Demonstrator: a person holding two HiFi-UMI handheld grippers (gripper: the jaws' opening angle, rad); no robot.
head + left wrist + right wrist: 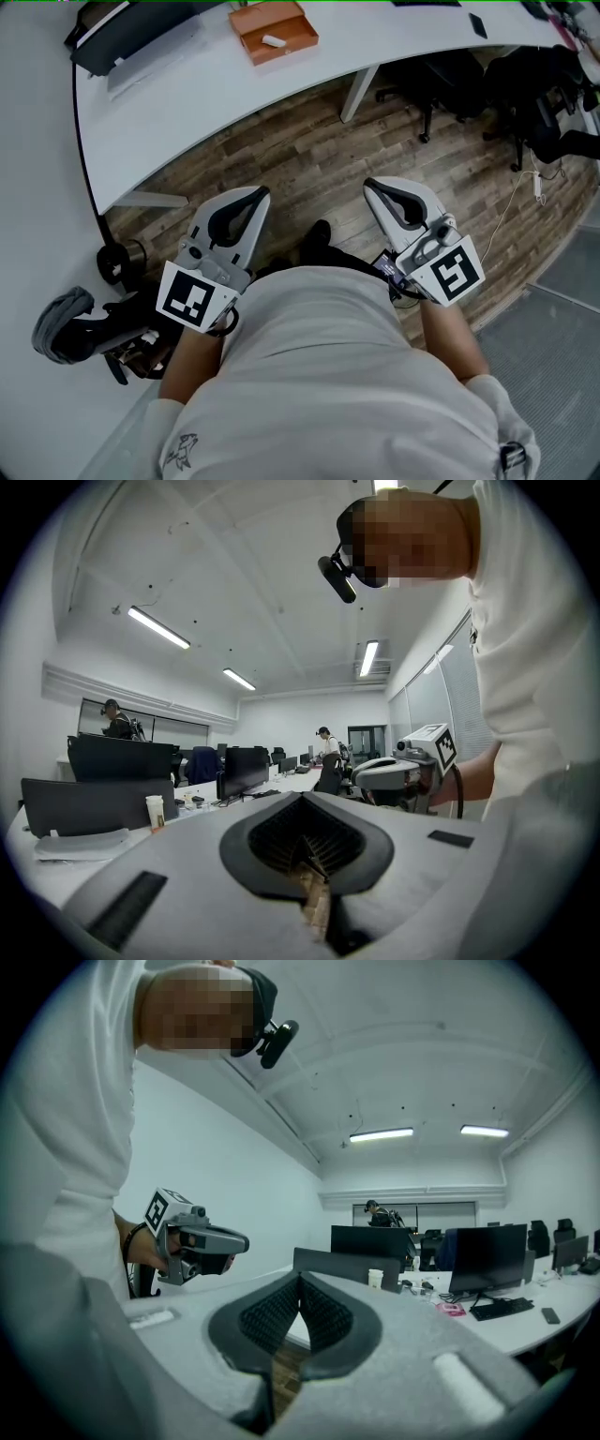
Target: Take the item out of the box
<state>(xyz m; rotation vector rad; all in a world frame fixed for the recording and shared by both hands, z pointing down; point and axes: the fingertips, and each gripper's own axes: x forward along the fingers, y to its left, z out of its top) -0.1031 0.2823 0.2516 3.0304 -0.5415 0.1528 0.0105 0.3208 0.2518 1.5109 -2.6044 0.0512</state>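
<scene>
Head view: a shallow, rectangular orange box (274,31) sits open on the smooth white curved table (187,103), holding one small white item (274,40). The left gripper (260,194) and right gripper (369,185), both well apart from it, are closed and empty.

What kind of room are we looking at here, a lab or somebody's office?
Most likely an open-plan office. A long curved white desk runs over a wood-look floor, dark office chairs stand beside it, and rows of computer monitors sit under ceiling strip lights.
</scene>
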